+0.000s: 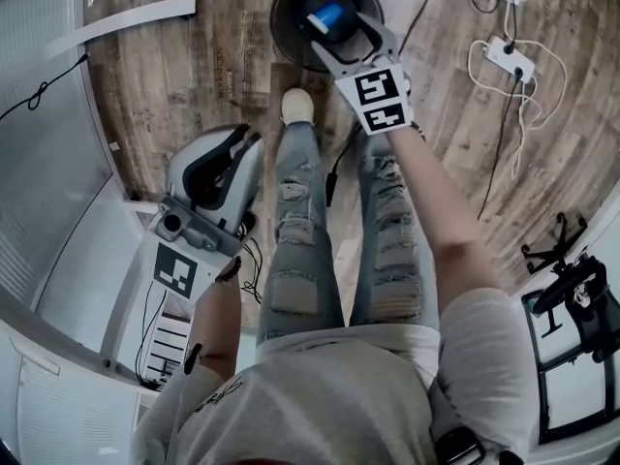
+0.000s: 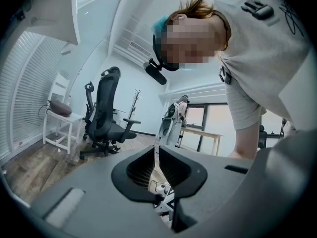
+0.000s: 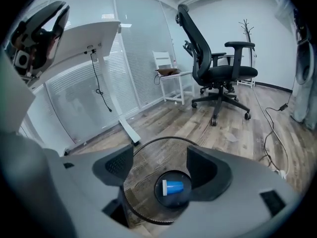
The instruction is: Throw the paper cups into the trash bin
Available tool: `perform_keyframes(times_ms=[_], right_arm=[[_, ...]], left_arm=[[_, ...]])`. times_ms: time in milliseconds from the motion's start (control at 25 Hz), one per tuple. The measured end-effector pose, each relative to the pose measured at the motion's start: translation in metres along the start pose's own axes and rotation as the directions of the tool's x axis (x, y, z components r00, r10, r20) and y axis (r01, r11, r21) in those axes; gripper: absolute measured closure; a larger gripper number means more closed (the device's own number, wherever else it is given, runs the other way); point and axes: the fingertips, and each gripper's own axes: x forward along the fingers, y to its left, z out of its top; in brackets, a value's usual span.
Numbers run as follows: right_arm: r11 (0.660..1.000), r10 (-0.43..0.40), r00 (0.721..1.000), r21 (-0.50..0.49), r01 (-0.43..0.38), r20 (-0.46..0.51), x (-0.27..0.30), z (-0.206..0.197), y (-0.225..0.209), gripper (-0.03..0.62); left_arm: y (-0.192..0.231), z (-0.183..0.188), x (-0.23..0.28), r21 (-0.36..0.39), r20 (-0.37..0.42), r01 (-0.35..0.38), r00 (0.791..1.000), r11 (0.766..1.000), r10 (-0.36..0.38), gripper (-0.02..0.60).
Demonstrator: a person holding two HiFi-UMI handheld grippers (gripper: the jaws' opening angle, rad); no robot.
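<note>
Right gripper [image 3: 161, 165] is hovering, fingers spread, over the round black mesh trash bin [image 3: 146, 175] holding a blue paper cup [image 3: 173, 187]; left gripper's [image 2: 157, 165] fingers are pressing together, empty. Dipping lower could topple the bin.

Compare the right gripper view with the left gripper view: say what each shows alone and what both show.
Only the right gripper view: the right gripper, jaws wide apart and empty, above the mesh trash bin, where a blue paper cup lies on its side at the bottom. Only the left gripper view: the left gripper, jaws together with nothing between them, pointing up at the bending person. Both: the black office chair, the coat stand and the wooden floor.
</note>
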Motion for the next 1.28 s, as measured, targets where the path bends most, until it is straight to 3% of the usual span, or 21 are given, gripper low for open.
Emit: perform_keyframes(times_ms=[1000, 1280], right_arm=[[1.0, -0.011, 0.982, 0.023, 0.007, 0.188, -0.123, 0.137, 0.026, 0.281], [1.0, -0.005, 0.963, -0.028, 0.013, 0.269, -0.168, 0.184, 0.042, 0.281]], left_arm=[[-0.029, 0.088, 0.022, 0.061, 0.027, 0.018, 0.999, 0.998, -0.019, 0.551], [-0.035, 0.116, 0.022, 0.085, 0.034, 0.027, 0.999, 0.996, -0.03, 0.551]])
